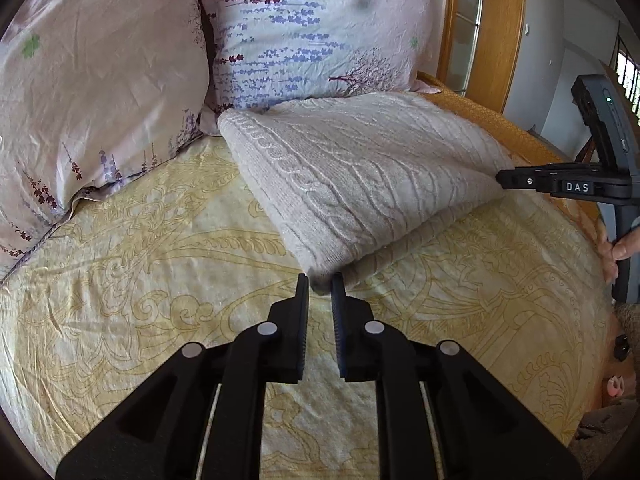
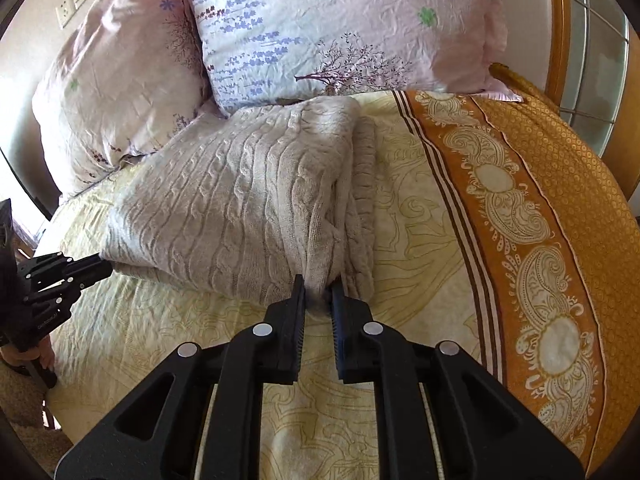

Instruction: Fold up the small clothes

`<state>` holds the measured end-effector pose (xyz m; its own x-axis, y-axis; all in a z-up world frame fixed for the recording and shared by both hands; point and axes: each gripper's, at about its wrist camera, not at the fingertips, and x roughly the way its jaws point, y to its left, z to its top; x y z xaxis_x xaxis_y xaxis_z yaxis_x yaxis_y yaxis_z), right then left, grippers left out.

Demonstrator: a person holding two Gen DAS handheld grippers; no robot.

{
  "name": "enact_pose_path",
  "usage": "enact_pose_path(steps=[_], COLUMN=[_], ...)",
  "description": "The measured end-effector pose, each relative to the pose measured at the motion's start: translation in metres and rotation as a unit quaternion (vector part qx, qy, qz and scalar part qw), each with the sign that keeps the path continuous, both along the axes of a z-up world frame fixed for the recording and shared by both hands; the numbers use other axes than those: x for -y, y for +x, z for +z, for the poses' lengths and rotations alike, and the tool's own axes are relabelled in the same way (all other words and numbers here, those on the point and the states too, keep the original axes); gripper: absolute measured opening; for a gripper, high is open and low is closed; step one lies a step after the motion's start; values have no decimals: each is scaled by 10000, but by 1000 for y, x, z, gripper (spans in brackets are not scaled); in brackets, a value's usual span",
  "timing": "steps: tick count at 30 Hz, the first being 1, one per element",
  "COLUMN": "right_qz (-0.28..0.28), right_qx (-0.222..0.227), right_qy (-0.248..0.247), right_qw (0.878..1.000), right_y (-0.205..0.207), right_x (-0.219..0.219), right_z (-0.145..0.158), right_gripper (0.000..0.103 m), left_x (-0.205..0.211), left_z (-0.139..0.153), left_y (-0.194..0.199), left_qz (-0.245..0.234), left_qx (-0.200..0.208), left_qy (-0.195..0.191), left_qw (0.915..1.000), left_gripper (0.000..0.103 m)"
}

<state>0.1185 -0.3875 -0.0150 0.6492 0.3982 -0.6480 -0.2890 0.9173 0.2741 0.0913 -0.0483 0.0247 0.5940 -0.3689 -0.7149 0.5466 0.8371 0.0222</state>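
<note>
Sweater point(image 1: 360, 176) corners seemingly between tongs point(image 1: 320, 280)

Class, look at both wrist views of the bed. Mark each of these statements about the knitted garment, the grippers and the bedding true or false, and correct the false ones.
1. The cream cable-knit sweater lies folded on the bed. True.
2. The left gripper has its jaws wide open, clear of the knit. False: they pinch a corner of the sweater.
3. The right gripper is shut on the sweater's edge. True.
4. The sweater lies on top of the floral pillows. False: it lies on the yellow patterned bedsheet, in front of them.
5. An orange patterned border runs along the sheet. True.
</note>
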Motion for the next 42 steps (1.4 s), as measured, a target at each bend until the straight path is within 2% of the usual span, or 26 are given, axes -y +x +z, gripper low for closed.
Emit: enact_pose_path(steps=[1,2,3,4,5,7,8,11,12,15,17,18,19,20,22,27,30,32,34,36,38,39,40,42], right_qz=[21,-7,-57,-122,-212,-241,-250,-390,-478,-681,-665,-602,-511,-409,-273,-617,-880,-832,-820,-844,-851,-815,-756,-658], right_qx=[35,102,187,276,323,294,235,-114,-276,-613,-737,-778,-804,-793,-585,273,103,-287,-392,-298,-190,-129,-85,-112], right_qy=[133,306,508,766,1009,1394,1515,1671,1684,1613,1556,1552,1522,1419,1194,1211,796,612,779,1170,1465,1555,1614,1615], right_qw=[9999,9995,9985,9966,9941,9895,9879,9851,9842,9826,9828,9830,9838,9859,9907,9903,9929,9942,9928,9891,9854,9844,9839,9846], right_y=[-3,-5,-4,-2,2,20,31,73,88,118,131,135,137,138,135,113,120,133,133,122,106,97,87,75], right_x=[5,12,19,27,34,36,34,22,18,9,3,-1,-6,-12,-20,1,4,1,4,15,28,32,35,36], right_z=[5,11,18,26,33,44,47,45,42,31,26,24,22,21,24,55,48,28,19,26,34,37,38,36], right_gripper=[15,23,28,46,61,64,64,64,64,61,58,55,42,26,9,8,8,9,12,23,56,63,67,67], left_x=[-6,-11,-16,-19,-20,-15,-10,12,21,37,37,35,33,32,30,30,34,37,39,38,35,34,34,35], left_z=[5,13,22,31,40,53,57,60,58,47,40,37,35,33,30,26,24,21,19,19,20,20,20,19], left_y=[-4,-8,-11,-12,-11,-3,3,22,27,37,40,41,41,43,45,44,43,43,42,42,43,44,45,46], left_qz=[-1,16,78,147,190,313,378,564,632,975,1048,977,949,952,912,777,691,684,695,741,837,899,956,981], left_qx=[62,157,315,469,569,642,646,540,558,761,719,670,635,612,535,361,346,340,369,428,434,426,407,333], left_qy=[-103,-227,-394,-557,-726,-1034,-1146,-1248,-1181,-746,-726,-820,-877,-898,-949,-999,-909,-798,-665,-615,-606,-589,-558,-493], left_qw=[9999,9996,9987,9972,9956,9921,9906,9891,9894,9895,9892,9896,9896,9895,9898,9913,9929,9939,9947,9944,9937,9933,9930,9934], left_gripper=[38,51,71,80,83,94,96,98,101,101,101,101,101,101,101,101,101,101,101,101,101,101,101,101])
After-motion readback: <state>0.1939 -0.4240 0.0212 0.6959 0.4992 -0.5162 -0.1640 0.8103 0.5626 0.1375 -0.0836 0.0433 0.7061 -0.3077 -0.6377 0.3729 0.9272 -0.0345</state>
